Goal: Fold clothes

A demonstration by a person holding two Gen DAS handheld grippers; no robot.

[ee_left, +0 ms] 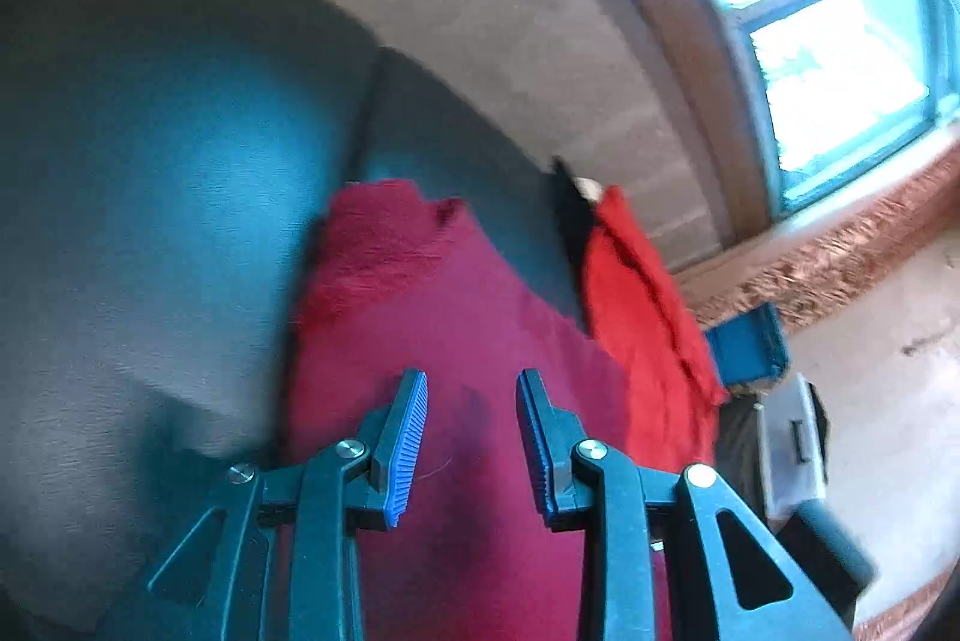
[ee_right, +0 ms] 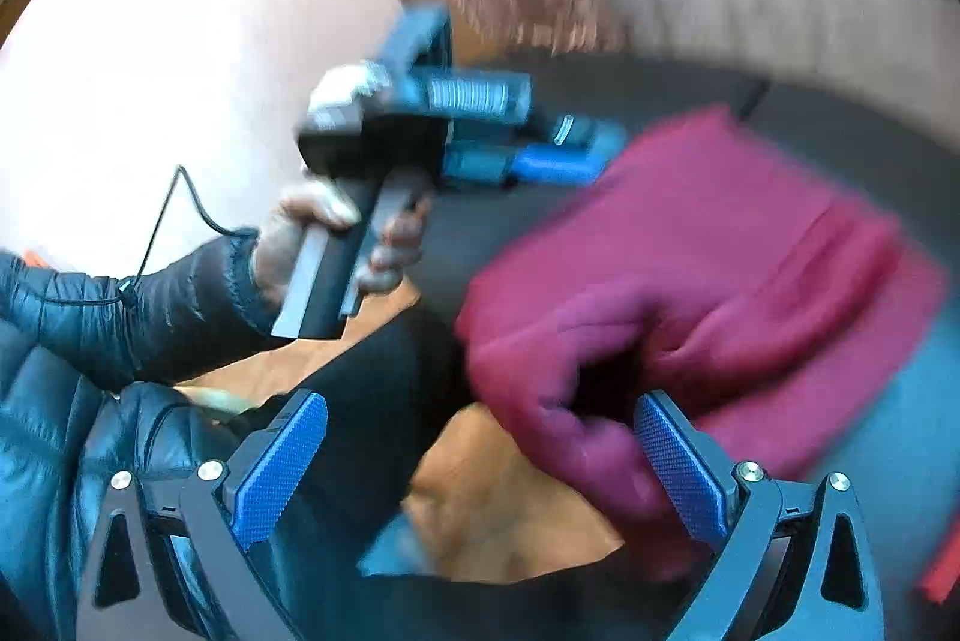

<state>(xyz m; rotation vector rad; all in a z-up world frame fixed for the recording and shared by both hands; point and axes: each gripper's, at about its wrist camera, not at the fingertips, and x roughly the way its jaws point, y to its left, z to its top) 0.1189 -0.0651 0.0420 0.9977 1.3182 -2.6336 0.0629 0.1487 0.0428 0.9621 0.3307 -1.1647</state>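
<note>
Below, maroon cloth lies under the parted left tongs.

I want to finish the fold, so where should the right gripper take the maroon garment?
Probably at the rolled near edge of the maroon garment, coming from the table's front edge. That edge bulges up into a loose loop right ahead of the open right gripper, so one of the fingers can slip under it.

Bright window, brick sill
</note>
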